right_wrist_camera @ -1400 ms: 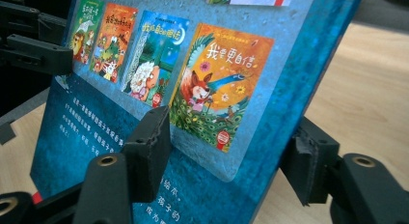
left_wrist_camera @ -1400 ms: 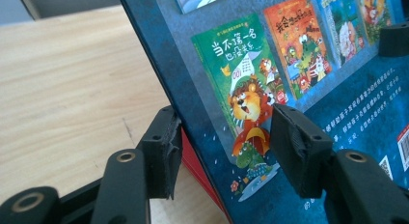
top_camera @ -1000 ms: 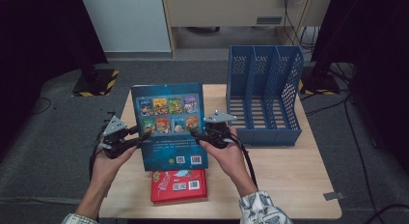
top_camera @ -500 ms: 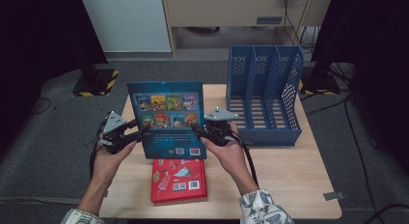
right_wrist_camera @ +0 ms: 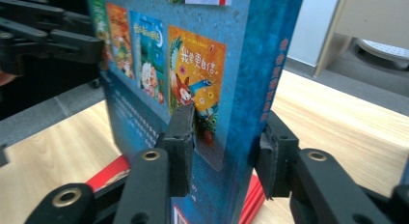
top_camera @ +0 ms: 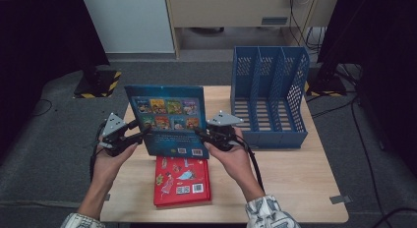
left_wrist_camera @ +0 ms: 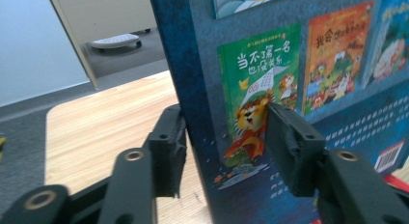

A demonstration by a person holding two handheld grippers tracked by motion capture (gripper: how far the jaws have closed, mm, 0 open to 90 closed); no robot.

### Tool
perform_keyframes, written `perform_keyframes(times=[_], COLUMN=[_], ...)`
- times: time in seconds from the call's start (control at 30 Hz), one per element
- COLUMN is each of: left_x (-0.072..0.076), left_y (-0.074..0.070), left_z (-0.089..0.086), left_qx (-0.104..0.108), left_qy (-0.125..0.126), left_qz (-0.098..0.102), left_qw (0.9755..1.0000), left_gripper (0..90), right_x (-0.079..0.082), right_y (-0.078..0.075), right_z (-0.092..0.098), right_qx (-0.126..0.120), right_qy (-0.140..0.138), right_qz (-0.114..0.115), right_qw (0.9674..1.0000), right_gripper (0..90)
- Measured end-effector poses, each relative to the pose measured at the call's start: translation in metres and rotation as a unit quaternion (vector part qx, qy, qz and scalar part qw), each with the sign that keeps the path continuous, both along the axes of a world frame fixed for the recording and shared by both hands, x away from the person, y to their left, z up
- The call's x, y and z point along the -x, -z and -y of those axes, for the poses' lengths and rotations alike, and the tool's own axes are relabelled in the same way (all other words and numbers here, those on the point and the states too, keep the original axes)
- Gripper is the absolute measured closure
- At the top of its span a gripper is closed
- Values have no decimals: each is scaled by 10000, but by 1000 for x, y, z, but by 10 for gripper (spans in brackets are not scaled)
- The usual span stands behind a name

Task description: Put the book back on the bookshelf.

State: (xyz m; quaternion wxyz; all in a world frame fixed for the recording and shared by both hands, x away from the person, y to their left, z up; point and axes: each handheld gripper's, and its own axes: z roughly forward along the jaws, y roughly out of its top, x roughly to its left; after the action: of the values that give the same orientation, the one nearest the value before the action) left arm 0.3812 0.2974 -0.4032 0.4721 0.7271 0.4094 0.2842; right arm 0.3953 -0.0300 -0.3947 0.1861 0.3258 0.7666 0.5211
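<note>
I am holding the blue book (top_camera: 169,121) upright above the table (top_camera: 290,174), its back cover with small pictures facing me. My left gripper (top_camera: 139,134) is pinching its left edge, jaws partly closed with the pads pressing both faces after just easing a little wider. My right gripper (top_camera: 202,134) is clamping the right edge near the spine, its jaws having just been closing onto the book. A red book (top_camera: 182,181) is lying flat on the table below the blue one. The blue rack (top_camera: 268,98) is standing just right of the book.
</note>
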Motion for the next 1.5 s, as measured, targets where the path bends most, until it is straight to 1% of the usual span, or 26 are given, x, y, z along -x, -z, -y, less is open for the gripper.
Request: perform_keyframes(times=[0.1,0.2,0.23,0.33,0.4,0.43,0.5,0.6,0.7,0.8,0.87,1.1,1.2,1.27,1.33,1.5], left_x=[1,2,2,4,5,5,6,7,10,11,12,13,13,13,14,15], left_y=[1,2,1,1,1,1,2,2,2,2,3,4,6,7,9,17], left_z=[-1,-1,-2,-3,-2,-2,-3,-3,-3,-2,-1,1,3,4,4,7], left_qx=[129,163,141,140,162,150,137,110,92,83,98,123,73,71,118,62], left_qy=[40,140,176,228,255,264,310,358,409,410,401,426,432,414,384,349], left_qz=[16,31,32,37,25,38,54,77,113,124,130,108,101,115,99,28], left_qw=[9999,9998,9997,9996,9995,9995,9994,9993,9991,9990,9991,9990,9990,9991,9991,9994], left_gripper=[456,434,433,418,390,375,354,351,350,342,323,277,239,223,219,201], right_x=[5,11,14,20,22,24,26,30,33,36,37,35,35,35,35,34], right_y=[-1,-3,-3,-3,-3,-3,-3,-4,-4,-7,-9,-16,-19,-22,-24,-28], right_z=[1,2,2,3,3,3,2,2,1,-2,-4,-11,-15,-18,-19,-24], right_qx=[-18,-97,-82,-164,-201,-251,-275,-276,-293,-369,-351,-475,-505,-552,-611,-678], right_qy=[-95,-228,-264,-338,-404,-447,-513,-600,-682,-786,-832,-943,-1021,-1049,-1080,-1111], right_qz=[20,4,37,9,13,14,2,11,9,49,83,128,203,260,281,342], right_qw=[10000,9997,9996,9993,9990,9987,9983,9978,9972,9962,9959,9943,9933,9926,9919,9909], right_gripper=[660,676,680,686,697,702,712,724,717,709,707,707,701,691,686,684])
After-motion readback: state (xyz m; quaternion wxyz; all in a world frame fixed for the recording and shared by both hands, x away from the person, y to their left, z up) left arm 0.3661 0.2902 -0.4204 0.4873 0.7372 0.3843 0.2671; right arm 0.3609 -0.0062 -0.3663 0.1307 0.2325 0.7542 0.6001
